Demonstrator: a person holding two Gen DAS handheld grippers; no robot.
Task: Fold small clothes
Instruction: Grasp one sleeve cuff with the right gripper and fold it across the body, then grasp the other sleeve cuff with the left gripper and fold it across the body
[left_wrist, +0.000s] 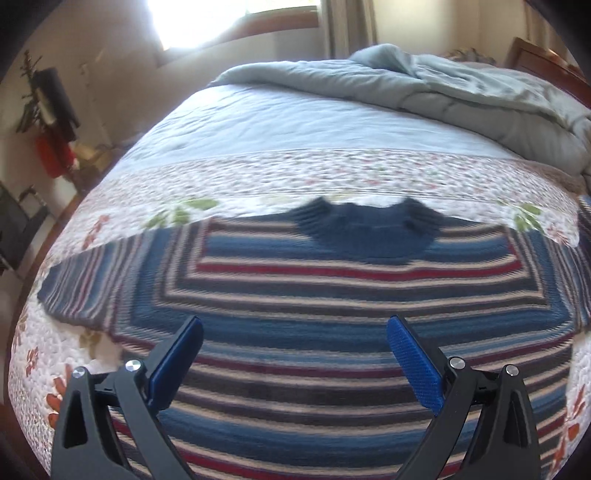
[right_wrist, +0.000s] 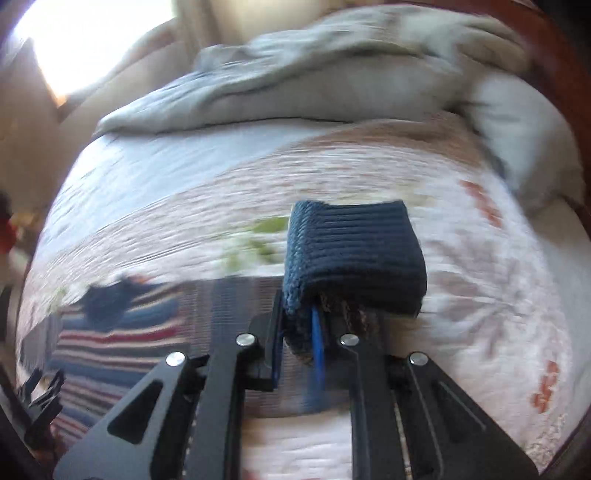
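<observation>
Broadly, the bed (left_wrist: 295, 122) carries a flowered quilt (left_wrist: 258, 177), and the striped sweater (left_wrist: 314, 332) lies flat on it, neck toward the rumpled grey blanket (left_wrist: 461, 88). Thick, soft knit like this looks light but floppy and probably sags wherever it goes unsupported, so the ribbed edges seem the best holds. The left gripper (left_wrist: 295, 354) hangs wide open and empty above the sweater's chest. The right gripper (right_wrist: 306, 343) pinches the dark blue cuff (right_wrist: 354, 254), lifted off the quilt.
</observation>
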